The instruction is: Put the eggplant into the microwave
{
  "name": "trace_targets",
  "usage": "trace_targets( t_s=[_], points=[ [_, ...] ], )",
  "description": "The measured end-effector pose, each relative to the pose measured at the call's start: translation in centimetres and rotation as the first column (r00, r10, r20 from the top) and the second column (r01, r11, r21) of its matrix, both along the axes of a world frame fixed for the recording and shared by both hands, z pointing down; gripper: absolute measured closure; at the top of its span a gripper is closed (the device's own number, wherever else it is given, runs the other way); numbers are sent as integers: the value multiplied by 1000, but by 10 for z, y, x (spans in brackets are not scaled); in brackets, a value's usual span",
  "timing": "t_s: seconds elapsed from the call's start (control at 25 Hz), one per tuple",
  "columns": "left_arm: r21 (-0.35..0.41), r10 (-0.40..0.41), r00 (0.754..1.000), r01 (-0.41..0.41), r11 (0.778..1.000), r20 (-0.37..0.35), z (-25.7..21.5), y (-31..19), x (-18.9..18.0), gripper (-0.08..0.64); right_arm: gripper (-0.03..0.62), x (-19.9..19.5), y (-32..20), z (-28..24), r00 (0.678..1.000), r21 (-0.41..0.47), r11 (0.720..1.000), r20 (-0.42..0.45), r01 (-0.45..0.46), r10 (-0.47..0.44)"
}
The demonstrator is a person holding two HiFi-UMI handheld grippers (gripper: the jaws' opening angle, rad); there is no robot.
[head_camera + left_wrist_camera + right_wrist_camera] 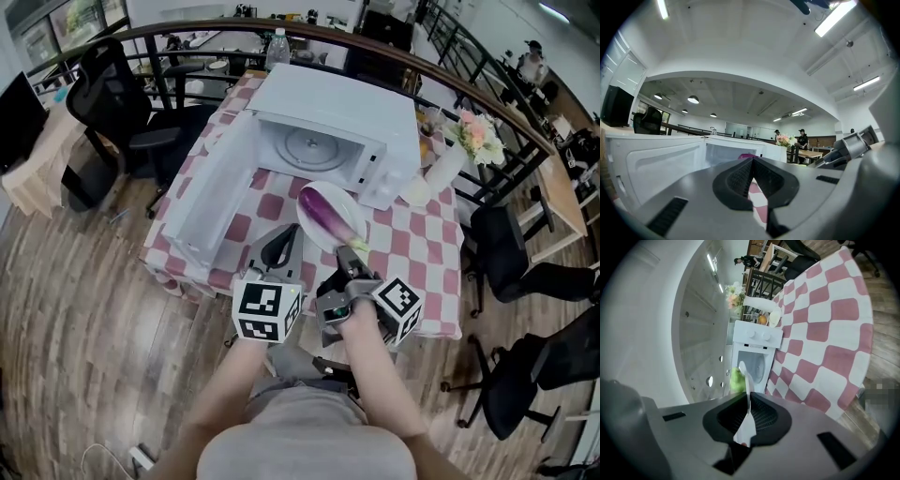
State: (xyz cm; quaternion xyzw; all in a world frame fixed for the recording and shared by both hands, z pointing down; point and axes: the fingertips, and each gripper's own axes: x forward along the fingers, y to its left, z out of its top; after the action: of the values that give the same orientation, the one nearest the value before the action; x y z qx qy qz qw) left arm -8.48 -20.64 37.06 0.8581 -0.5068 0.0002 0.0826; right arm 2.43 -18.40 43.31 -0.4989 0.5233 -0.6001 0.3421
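A purple eggplant [330, 214] with a green stem lies on a white plate [350, 201]. The plate hangs over the checkered table [424, 251], in front of the white microwave [337, 112]. The microwave's door [211, 192] stands wide open to the left, and its glass turntable [314, 147] is bare. My right gripper [349, 251] is shut on the plate's near rim. In the right gripper view the thin plate edge [746, 394] runs between the pads, with the green stem [736, 379] just beyond. My left gripper [281, 246] is beside it, shut and empty [752, 180].
A vase of flowers [473, 134] and a cup stand right of the microwave. A water bottle [277, 47] is behind it. Office chairs [112, 103] [525, 272] flank the table, and a curved railing runs behind. The table's near edge is right below my grippers.
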Motion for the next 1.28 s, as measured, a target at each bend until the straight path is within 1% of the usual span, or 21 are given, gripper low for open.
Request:
trace_targets(
  t_s=[0.48, 0.64, 0.88, 1.28],
  points=[
    [-5, 19, 1000, -19, 1000, 8, 7, -74, -16, 555, 555, -15, -77, 19, 1000, -6, 1000, -8, -15, 15],
    [-14, 35, 999, -35, 999, 13, 13, -95, -21, 555, 555, -18, -100, 27, 999, 4, 1000, -35, -19, 19],
    [-33, 49, 999, -48, 998, 24, 22, -124, -27, 555, 555, -22, -133, 37, 999, 3, 1000, -40, -21, 21],
    [-29, 56, 997, -54, 998, 45, 34, -163, -26, 555, 555, -27, -180, 56, 999, 2, 1000, -41, 9, -9]
  ],
)
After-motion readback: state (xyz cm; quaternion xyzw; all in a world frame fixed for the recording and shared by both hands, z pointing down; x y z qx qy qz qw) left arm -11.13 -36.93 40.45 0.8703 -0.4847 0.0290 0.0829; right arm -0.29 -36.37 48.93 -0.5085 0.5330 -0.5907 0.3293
